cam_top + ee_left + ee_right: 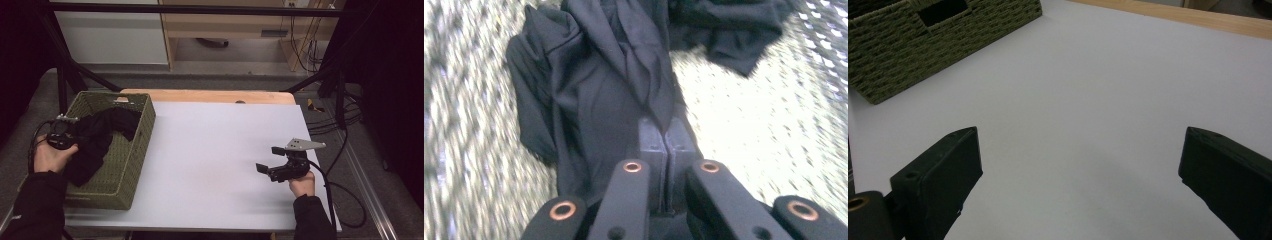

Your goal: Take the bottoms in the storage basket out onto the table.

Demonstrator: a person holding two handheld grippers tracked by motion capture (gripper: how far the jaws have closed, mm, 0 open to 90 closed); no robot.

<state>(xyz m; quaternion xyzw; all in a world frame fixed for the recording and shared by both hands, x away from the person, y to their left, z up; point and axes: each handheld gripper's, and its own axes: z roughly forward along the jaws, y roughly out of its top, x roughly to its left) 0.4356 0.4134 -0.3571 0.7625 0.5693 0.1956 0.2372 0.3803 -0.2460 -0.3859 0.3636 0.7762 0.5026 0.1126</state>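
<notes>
- High view: we see one olive woven basket (pixel 131 150) at the left edge of the white table (pixel 220 165), with one black garment (pixel 95 137) heaped inside it and spilling over the near-left rim. Our left gripper (pixel 67 131) sits at that rim, against the cloth, which is probably why the fabric bunches and hangs there rather than lying flat in the basket.
- High view: our right gripper (pixel 268 159) waits on the bare right part of the table, well apart from the basket, jaws spread with nothing between them. We judge it is parked clear so the left hand can work alone.
- Left gripper view: the left gripper (pixel 666 131) has its jaws pressed together on a fold of the black garment (pixel 594 105), the cloth rising away from the pads in a ridge as if pulled taut. The basket floor (pixel 744 125) shows pale and blurred around it. A second dark mass lies at the upper right; we cannot tell whether it is another piece or part of the same one.
- Right gripper view: the right gripper (pixel 1080 172) stands wide open over the empty white table (pixel 1083 95), and a corner of the woven basket (pixel 903 50), with one handle slot, lies far off at the upper left.
- Count: two grippers, one basket, one garment that we can be sure of.
</notes>
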